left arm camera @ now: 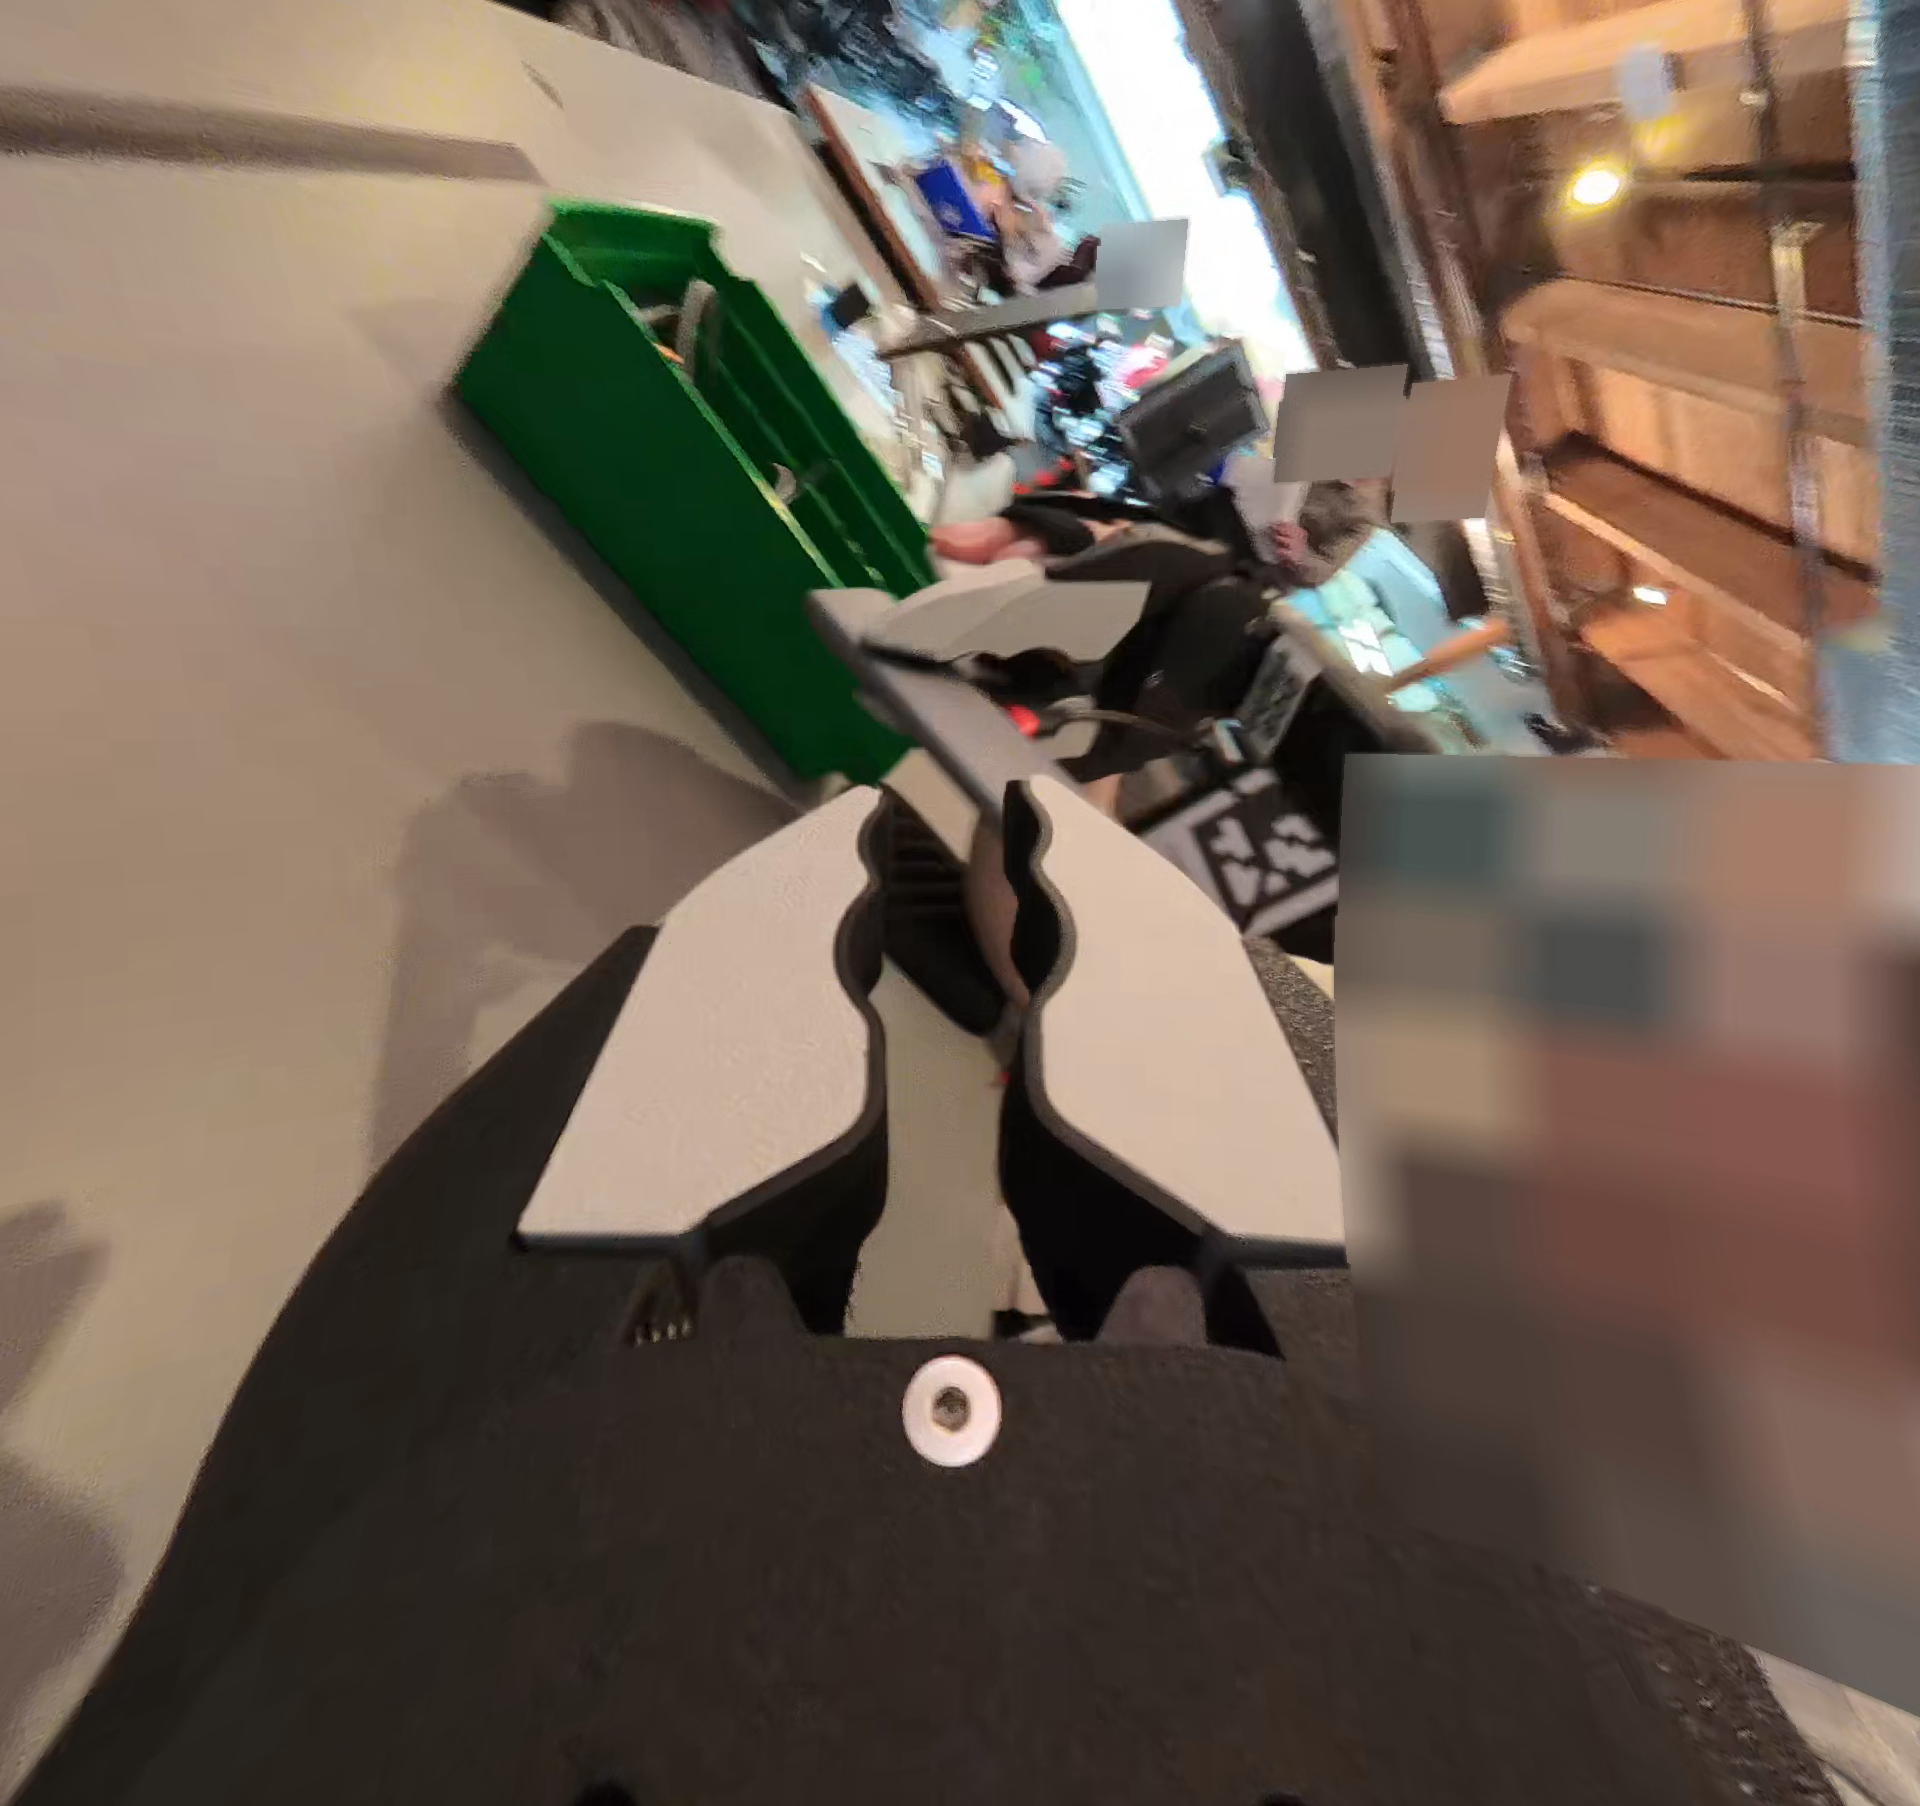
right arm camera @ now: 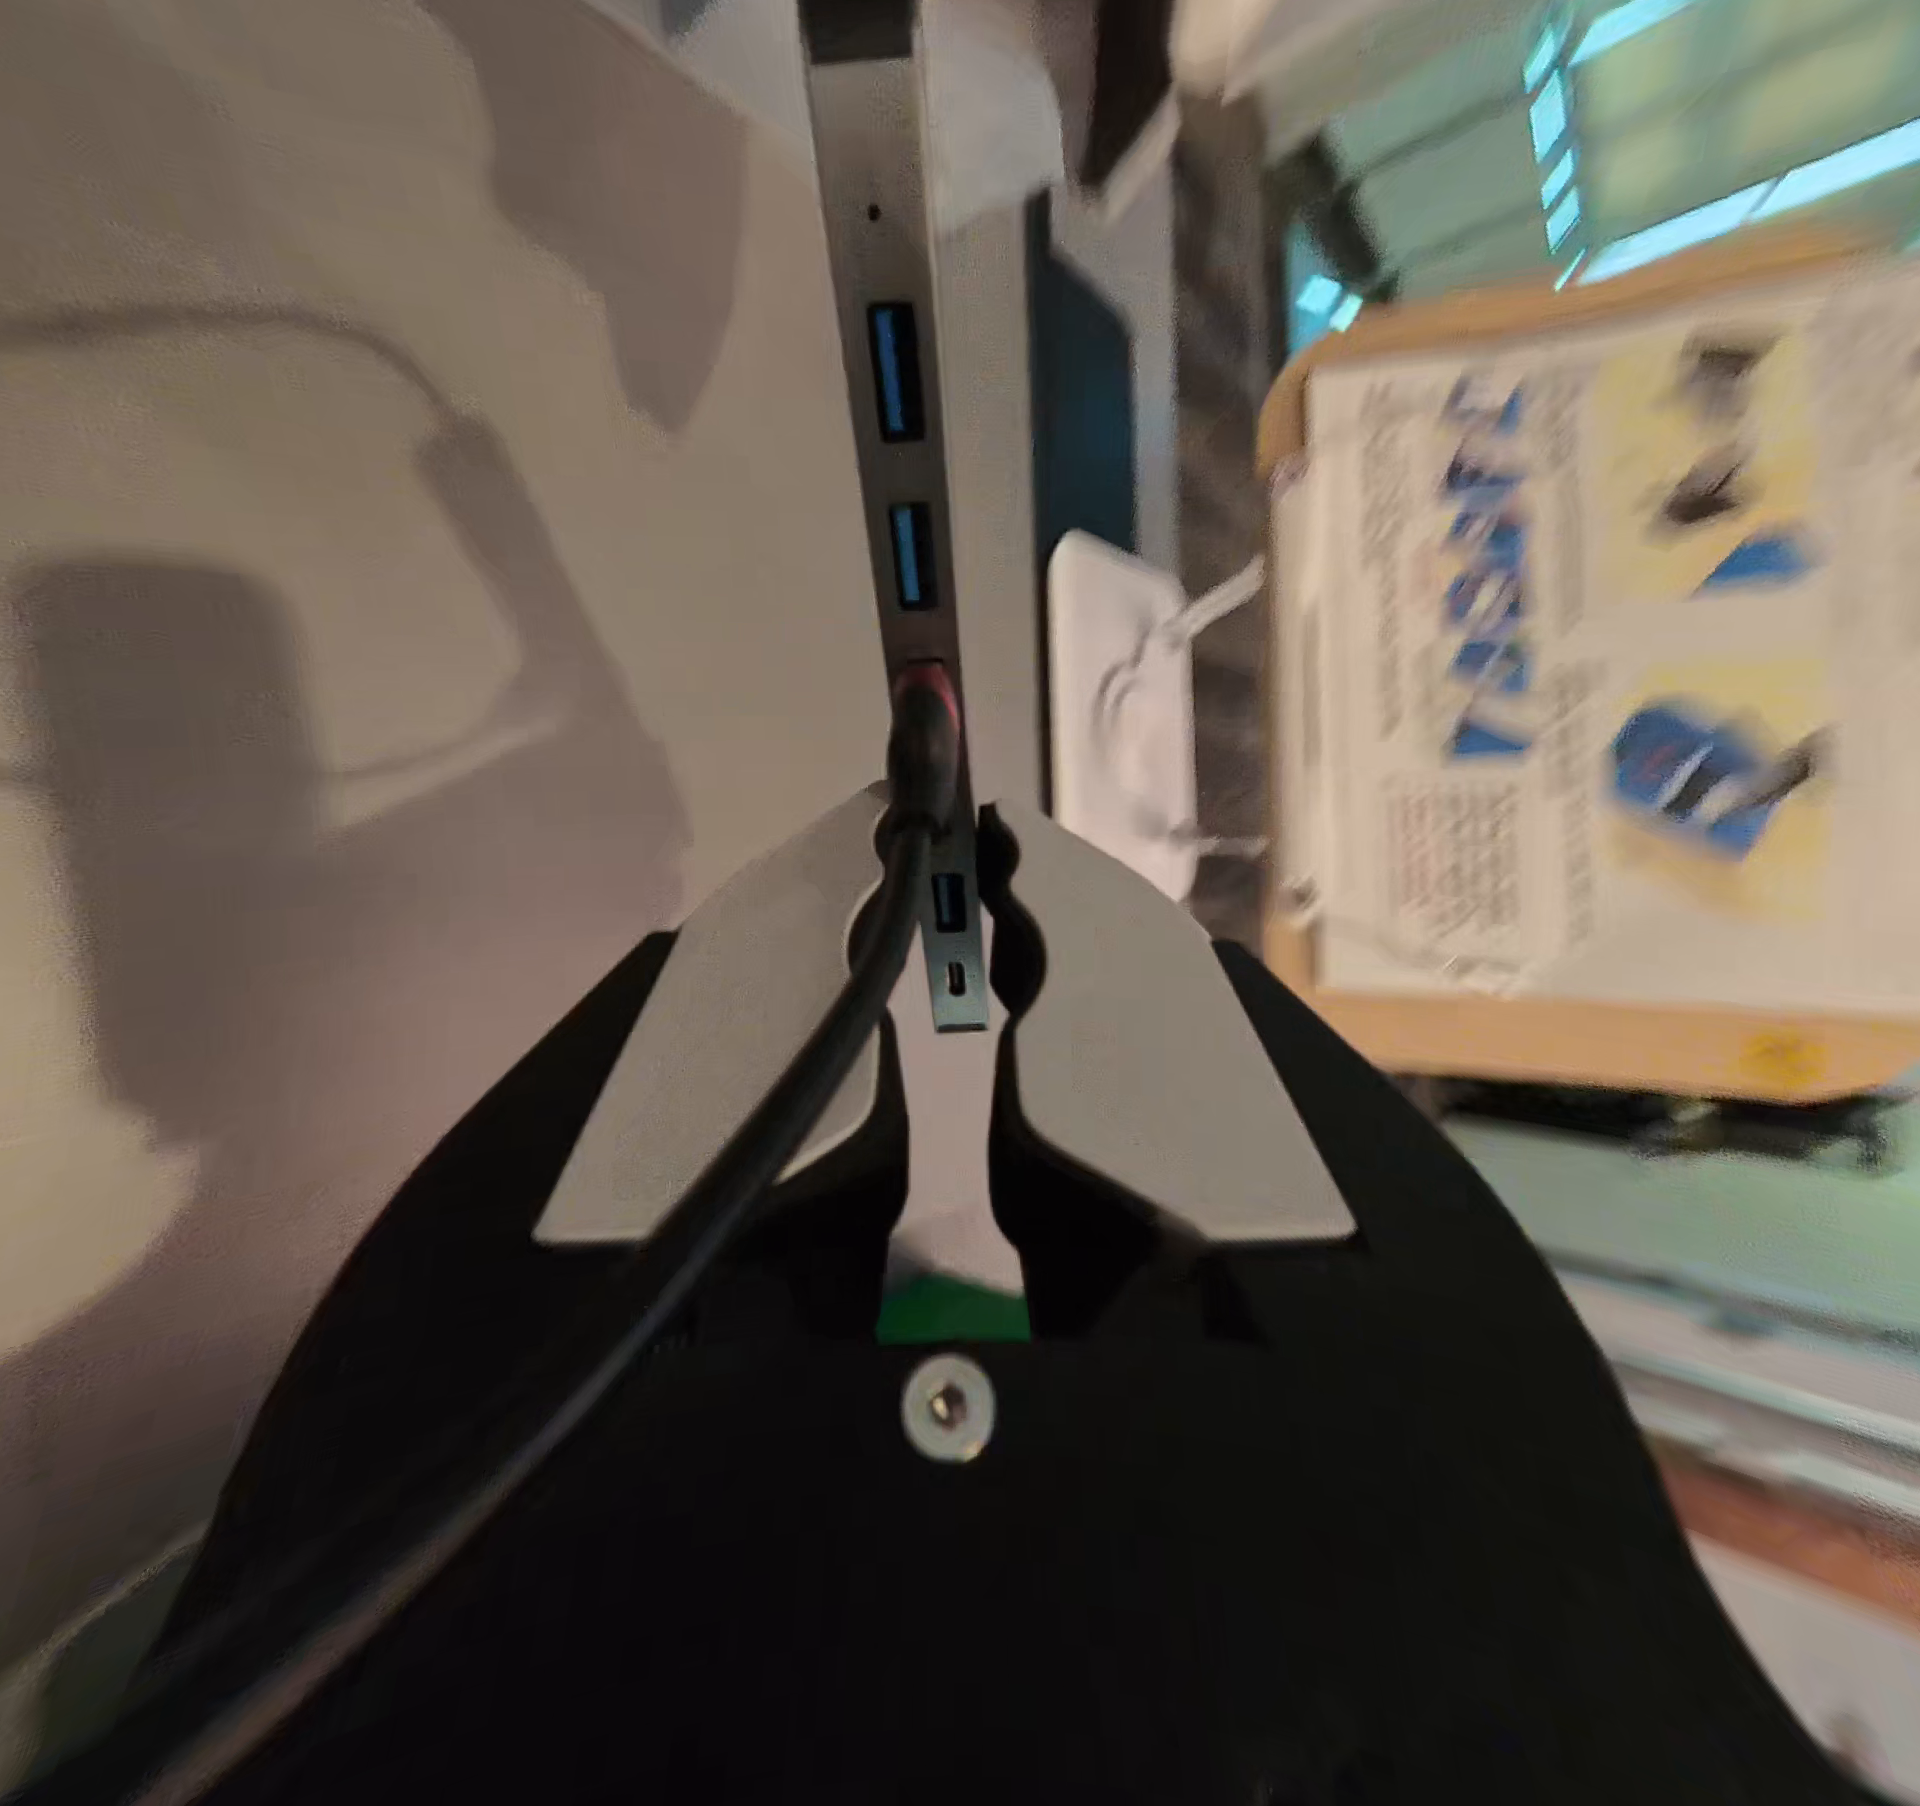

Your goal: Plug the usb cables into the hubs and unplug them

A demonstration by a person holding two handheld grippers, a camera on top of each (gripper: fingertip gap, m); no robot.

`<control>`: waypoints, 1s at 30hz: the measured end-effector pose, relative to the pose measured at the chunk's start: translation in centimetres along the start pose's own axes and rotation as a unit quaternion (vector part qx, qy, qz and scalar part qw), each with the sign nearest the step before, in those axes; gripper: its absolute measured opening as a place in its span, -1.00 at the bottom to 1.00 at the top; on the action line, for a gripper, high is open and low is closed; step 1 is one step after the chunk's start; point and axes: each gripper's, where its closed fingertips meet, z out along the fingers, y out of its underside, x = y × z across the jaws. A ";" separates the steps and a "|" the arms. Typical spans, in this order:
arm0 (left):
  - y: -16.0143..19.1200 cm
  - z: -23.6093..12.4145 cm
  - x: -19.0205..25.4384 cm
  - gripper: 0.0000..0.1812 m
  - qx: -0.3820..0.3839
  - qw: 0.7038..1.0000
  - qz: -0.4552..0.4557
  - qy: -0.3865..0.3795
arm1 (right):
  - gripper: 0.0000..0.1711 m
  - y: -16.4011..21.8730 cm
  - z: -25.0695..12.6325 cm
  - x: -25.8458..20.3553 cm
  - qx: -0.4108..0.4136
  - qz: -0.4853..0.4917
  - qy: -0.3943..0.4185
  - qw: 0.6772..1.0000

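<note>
My left gripper (left arm camera: pixel 940 811) sits centre frame in the left wrist view, grey fingers (left arm camera: pixel 727 1008) nearly together, pinching something thin and dark at the tips; can't make out what. My right gripper (left arm camera: pixel 831 629) shows beyond it, mid-frame, blurred, fingers pointing left. In the right wrist view my right gripper (right arm camera: pixel 951 821) points up the frame, tips closed on the near end of a slim grey USB hub (right arm camera: pixel 894 302), jaws nearly touching around it.

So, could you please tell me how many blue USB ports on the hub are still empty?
3: two on the slim silver hub beyond the tongs, one between them. Others may be hidden.
</note>
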 end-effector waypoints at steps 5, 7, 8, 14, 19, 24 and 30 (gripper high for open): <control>-0.4 -1.2 0.9 -0.78 0.016 1.000 0.013 0.001 | -0.86 7.3 -1.6 1.8 -0.096 0.193 -0.028 0.976; -0.2 -1.0 0.9 -0.78 0.010 1.000 0.014 -0.001 | -0.86 10.7 -3.1 3.1 -0.133 0.269 0.000 0.954; -0.1 -0.8 0.9 -0.78 0.005 1.000 0.013 -0.001 | -0.86 12.4 -4.0 3.7 -0.146 0.307 0.014 0.940; 0.7 0.5 0.8 -0.78 -0.023 1.000 0.002 0.009 | -0.87 21.8 -11.6 4.9 -0.212 0.473 0.100 0.849; 1.3 1.4 0.8 -0.78 -0.039 0.999 -0.001 0.012 | -0.86 29.2 -14.8 1.5 -0.275 0.542 0.096 0.788; 1.7 2.1 0.6 -0.78 -0.052 0.999 -0.006 0.013 | -0.86 33.1 -13.1 0.2 -0.277 0.599 0.087 0.746; 2.0 2.6 0.7 -0.79 -0.061 0.998 -0.008 0.015 | -0.84 35.2 -10.6 0.4 -0.272 0.621 0.100 0.728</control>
